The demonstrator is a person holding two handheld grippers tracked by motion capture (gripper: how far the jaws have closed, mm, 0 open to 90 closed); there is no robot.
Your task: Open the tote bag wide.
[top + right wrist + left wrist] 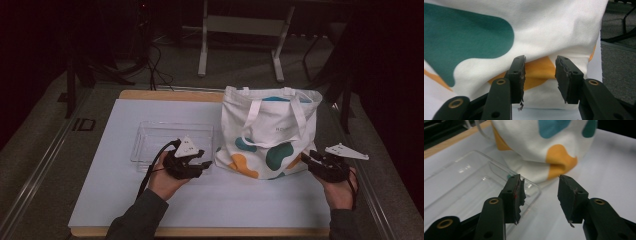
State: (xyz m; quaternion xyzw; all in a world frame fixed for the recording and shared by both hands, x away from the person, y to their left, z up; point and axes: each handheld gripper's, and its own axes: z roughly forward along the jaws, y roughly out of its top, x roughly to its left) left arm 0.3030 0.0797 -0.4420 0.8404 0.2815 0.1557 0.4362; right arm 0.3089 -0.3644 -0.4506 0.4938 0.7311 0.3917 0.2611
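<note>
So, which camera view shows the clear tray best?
The high view: the whole clear tray lies on the white mat, left of the tote bag. The left gripper view shows part of it up close, cut by the frame. The right gripper view faces the bag.

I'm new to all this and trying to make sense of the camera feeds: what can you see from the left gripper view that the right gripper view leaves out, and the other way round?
The left gripper view takes in the clear plastic tray beside the bag, the wooden table edge and the left gripper, jaws apart with nothing between them.

The right gripper view takes in the grey carpet floor past the bag's side seam and the right gripper, also open and empty.

Both show the white tote bag with teal and orange blobs, close ahead, on the white table sheet.
</note>
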